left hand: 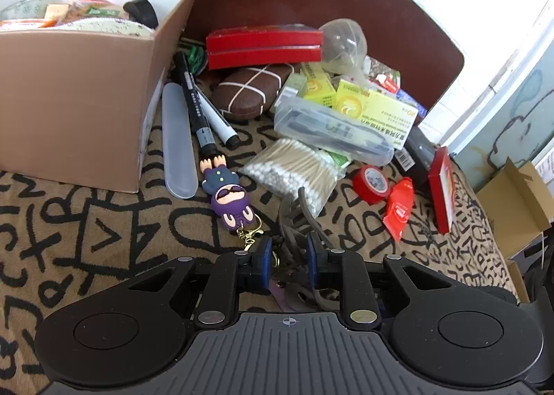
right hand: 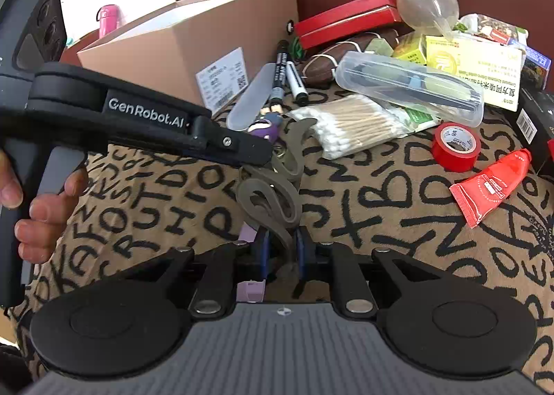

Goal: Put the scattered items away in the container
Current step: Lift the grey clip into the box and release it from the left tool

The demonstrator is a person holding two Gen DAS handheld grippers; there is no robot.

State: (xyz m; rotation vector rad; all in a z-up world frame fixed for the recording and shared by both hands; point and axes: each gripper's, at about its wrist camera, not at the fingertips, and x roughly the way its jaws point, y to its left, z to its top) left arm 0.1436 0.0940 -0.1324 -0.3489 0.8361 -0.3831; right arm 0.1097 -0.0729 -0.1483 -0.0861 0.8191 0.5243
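Observation:
A tan cardboard box (left hand: 79,97) stands at the left, partly filled; it also shows in the right wrist view (right hand: 194,48). Grey-brown scissors (right hand: 273,194) lie on the lettered cloth. My right gripper (right hand: 282,246) is shut on one scissor handle. My left gripper (left hand: 286,256) has its jaws around the scissors' other end (left hand: 294,221), narrowly apart; it also shows from the side in the right wrist view (right hand: 256,152). A purple figure keychain (left hand: 226,192) lies just ahead of the left gripper.
Scattered ahead: cotton swabs bag (left hand: 294,169), clear case (left hand: 329,128), markers (left hand: 197,107), frosted case (left hand: 178,142), red tape roll (left hand: 372,183), red tube (left hand: 400,208), red boxes (left hand: 263,45), brown pouch (left hand: 252,90), yellow medicine boxes (left hand: 374,107).

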